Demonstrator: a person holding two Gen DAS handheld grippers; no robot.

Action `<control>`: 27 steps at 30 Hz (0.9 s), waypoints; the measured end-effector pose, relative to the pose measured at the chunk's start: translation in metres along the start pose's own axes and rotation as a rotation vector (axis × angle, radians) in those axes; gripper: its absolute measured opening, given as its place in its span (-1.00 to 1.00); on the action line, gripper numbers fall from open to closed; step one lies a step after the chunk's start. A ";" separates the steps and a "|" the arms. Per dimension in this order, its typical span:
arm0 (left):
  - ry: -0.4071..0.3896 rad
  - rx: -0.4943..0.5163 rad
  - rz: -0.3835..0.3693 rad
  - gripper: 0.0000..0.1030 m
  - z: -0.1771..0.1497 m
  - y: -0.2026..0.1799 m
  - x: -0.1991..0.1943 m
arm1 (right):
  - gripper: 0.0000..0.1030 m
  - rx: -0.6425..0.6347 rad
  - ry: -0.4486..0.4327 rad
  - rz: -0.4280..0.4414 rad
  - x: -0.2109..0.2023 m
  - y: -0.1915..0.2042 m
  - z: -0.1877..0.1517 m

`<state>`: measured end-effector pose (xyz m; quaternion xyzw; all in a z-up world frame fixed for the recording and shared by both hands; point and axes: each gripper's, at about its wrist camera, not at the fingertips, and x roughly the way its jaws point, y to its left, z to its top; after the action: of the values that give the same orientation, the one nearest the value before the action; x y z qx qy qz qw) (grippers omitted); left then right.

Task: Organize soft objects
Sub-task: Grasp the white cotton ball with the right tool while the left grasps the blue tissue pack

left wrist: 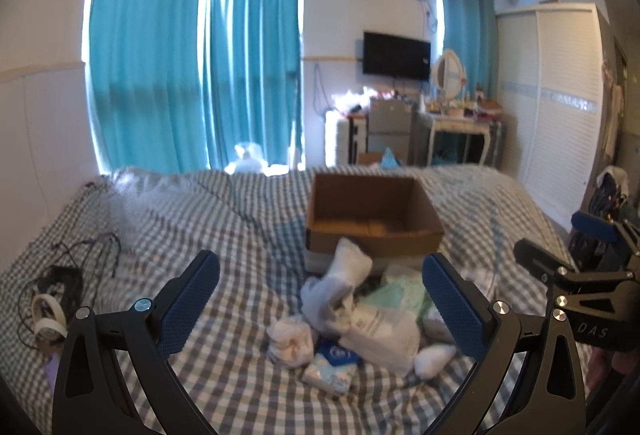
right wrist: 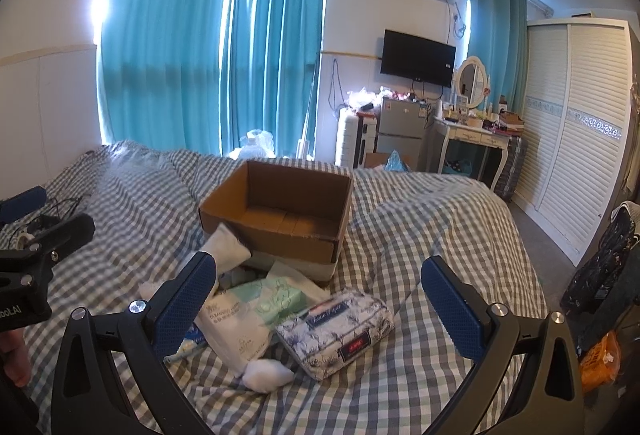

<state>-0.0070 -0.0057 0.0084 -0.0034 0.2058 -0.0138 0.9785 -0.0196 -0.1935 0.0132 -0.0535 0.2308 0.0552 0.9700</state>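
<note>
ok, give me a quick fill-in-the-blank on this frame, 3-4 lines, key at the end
1. The cardboard box on the checked bedspread holds ____ so far.
2. Both the left tool and the right tool have their jaws ____.
3. The patterned tissue pack lies on the ____ side of the pile, by the right wrist view.
4. The white sock leans against the box's ____ wall.

Missing words: nothing; open; right; near
</note>
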 end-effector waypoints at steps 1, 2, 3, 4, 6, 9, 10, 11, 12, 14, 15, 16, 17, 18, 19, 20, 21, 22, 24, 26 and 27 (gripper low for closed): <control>0.016 0.002 -0.008 1.00 -0.004 0.000 0.003 | 1.00 -0.003 0.012 -0.001 0.002 0.000 -0.002; 0.036 0.001 -0.018 1.00 -0.010 0.000 0.007 | 1.00 -0.007 0.031 -0.003 0.006 -0.001 -0.007; 0.069 -0.003 -0.022 1.00 -0.017 0.000 0.014 | 1.00 -0.010 0.061 -0.005 0.011 -0.001 -0.014; 0.104 -0.008 -0.020 1.00 -0.023 -0.001 0.022 | 1.00 -0.013 0.097 -0.002 0.019 -0.001 -0.022; 0.188 -0.023 -0.016 0.96 -0.041 0.000 0.040 | 0.99 -0.024 0.165 0.011 0.033 0.001 -0.037; 0.294 -0.055 0.011 0.96 -0.066 0.006 0.063 | 0.68 -0.039 0.267 0.055 0.054 0.007 -0.063; 0.316 -0.062 0.018 0.96 -0.074 0.010 0.068 | 0.59 -0.042 0.299 0.070 0.061 0.010 -0.072; 0.336 -0.066 0.025 0.96 -0.080 0.013 0.072 | 0.48 -0.048 0.332 0.090 0.067 0.013 -0.078; 0.352 -0.068 0.030 0.96 -0.086 0.016 0.075 | 0.43 -0.055 0.361 0.113 0.074 0.017 -0.085; 0.380 -0.070 0.039 0.96 -0.094 0.020 0.078 | 0.37 -0.069 0.398 0.136 0.082 0.025 -0.094; 0.388 -0.069 0.039 0.96 -0.096 0.021 0.080 | 0.36 -0.074 0.425 0.152 0.090 0.028 -0.098; 0.396 -0.069 0.036 0.96 -0.098 0.021 0.081 | 0.31 -0.072 0.441 0.164 0.095 0.030 -0.101; 0.404 -0.071 0.032 0.96 -0.098 0.021 0.083 | 0.27 -0.070 0.454 0.169 0.099 0.031 -0.104; 0.412 -0.072 0.028 0.96 -0.099 0.021 0.084 | 0.24 -0.066 0.481 0.168 0.108 0.032 -0.107; 0.418 -0.075 0.029 0.96 -0.100 0.022 0.085 | 0.22 -0.061 0.497 0.170 0.114 0.031 -0.109; 0.419 -0.077 0.028 0.96 -0.102 0.023 0.088 | 0.22 -0.056 0.517 0.179 0.121 0.033 -0.111; 0.423 -0.080 0.026 0.96 -0.103 0.024 0.089 | 0.22 -0.057 0.531 0.183 0.125 0.034 -0.112; 0.427 -0.082 0.024 0.96 -0.103 0.024 0.090 | 0.22 -0.059 0.549 0.186 0.131 0.036 -0.115; 0.437 -0.083 0.027 0.96 -0.105 0.025 0.093 | 0.15 -0.069 0.558 0.183 0.139 0.040 -0.117; 0.446 -0.077 0.026 0.96 -0.106 0.023 0.094 | -0.22 -0.082 0.562 0.185 0.140 0.044 -0.118; 0.449 -0.073 0.025 0.96 -0.107 0.022 0.094 | -0.26 -0.093 0.551 0.185 0.136 0.045 -0.118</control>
<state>0.0366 0.0138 -0.1274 -0.0329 0.4190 0.0052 0.9074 0.0426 -0.1536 -0.1569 -0.0894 0.4866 0.1372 0.8582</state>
